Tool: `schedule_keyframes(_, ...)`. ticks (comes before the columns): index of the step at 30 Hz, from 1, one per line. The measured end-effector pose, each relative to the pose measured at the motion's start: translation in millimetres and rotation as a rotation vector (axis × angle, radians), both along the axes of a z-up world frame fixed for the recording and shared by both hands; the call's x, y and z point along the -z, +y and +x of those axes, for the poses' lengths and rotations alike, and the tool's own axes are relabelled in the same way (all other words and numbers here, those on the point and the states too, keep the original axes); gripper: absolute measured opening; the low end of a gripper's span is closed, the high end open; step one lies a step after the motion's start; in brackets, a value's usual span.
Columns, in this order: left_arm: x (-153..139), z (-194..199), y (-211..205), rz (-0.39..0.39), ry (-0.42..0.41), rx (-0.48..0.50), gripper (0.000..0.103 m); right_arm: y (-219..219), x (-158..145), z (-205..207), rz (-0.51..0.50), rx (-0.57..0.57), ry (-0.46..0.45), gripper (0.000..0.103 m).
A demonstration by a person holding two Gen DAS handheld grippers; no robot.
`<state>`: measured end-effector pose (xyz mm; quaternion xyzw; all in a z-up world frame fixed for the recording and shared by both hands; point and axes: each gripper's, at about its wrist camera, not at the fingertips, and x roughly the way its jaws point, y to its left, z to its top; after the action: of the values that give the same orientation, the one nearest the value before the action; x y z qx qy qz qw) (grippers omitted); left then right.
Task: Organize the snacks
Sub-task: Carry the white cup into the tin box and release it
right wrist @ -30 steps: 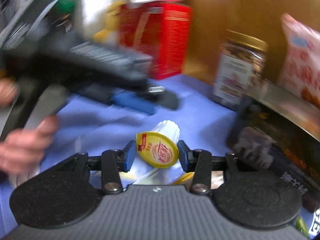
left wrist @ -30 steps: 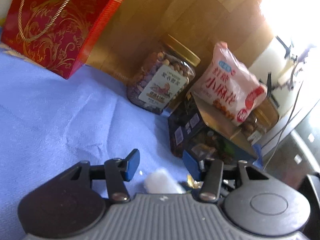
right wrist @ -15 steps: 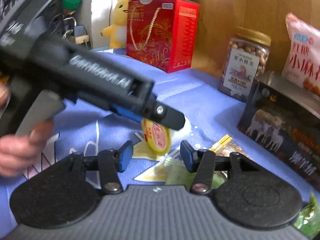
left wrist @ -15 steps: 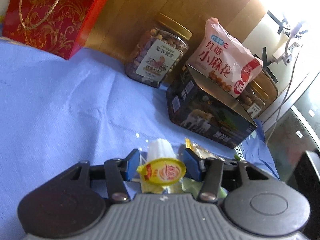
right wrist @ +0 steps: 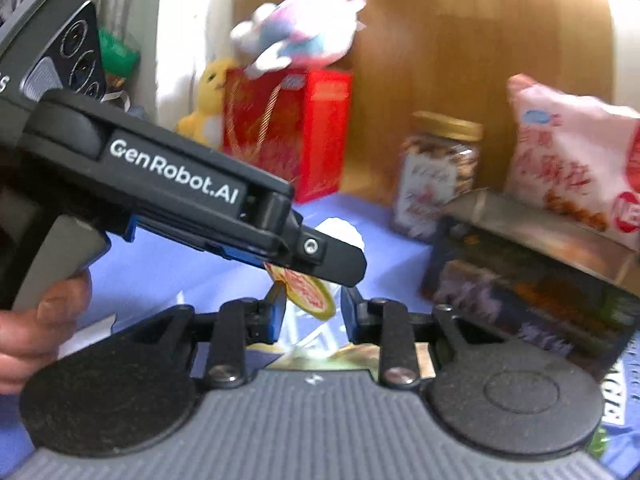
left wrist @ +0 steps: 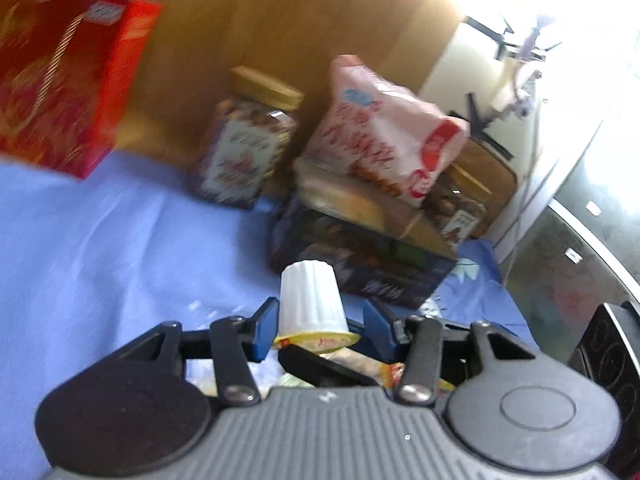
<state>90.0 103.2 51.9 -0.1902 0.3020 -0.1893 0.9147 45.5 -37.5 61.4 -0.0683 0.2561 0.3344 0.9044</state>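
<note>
A small white ribbed cup (left wrist: 311, 300) with a yellow foil lid sits between the fingers of my left gripper (left wrist: 320, 326); the left pad touches it, a gap shows on the right side. It is lifted above the blue cloth (left wrist: 100, 240). In the right wrist view the left gripper's body (right wrist: 172, 192) crosses the frame, with the cup's yellow lid (right wrist: 306, 292) just beyond my right gripper (right wrist: 310, 308), which is open and empty. Ahead stand a nut jar (left wrist: 248, 148), a pink snack bag (left wrist: 384, 140) on a dark box (left wrist: 360, 256).
A red gift box (left wrist: 64, 92) stands at the back left with plush toys (right wrist: 296, 36) on and beside it. A second jar (left wrist: 460, 200) is behind the dark box. Loose snack packets (right wrist: 320, 354) lie under the grippers. A wooden wall backs the table.
The left gripper has lifted the white cup off the cloth and tilted up; the cup now stands lid-down between its fingers. The right gripper has drawn back and narrowed its opening.
</note>
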Motion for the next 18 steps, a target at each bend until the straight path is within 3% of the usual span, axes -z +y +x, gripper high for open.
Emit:
schedule_keyframes(10, -26.7, 57.6, -87.5, 0.062, -0.064, 0.157, 0.046, -71.5, -16.9, 23.8, 0.012, 0.198, -0.082, 0.033)
schedule_keyframes(18, -25.4, 120.4, -141.8, 0.049, -0.044, 0.191, 0.046, -116.5, -11.2, 64.4, -0.007, 0.349, -0.106, 0.033)
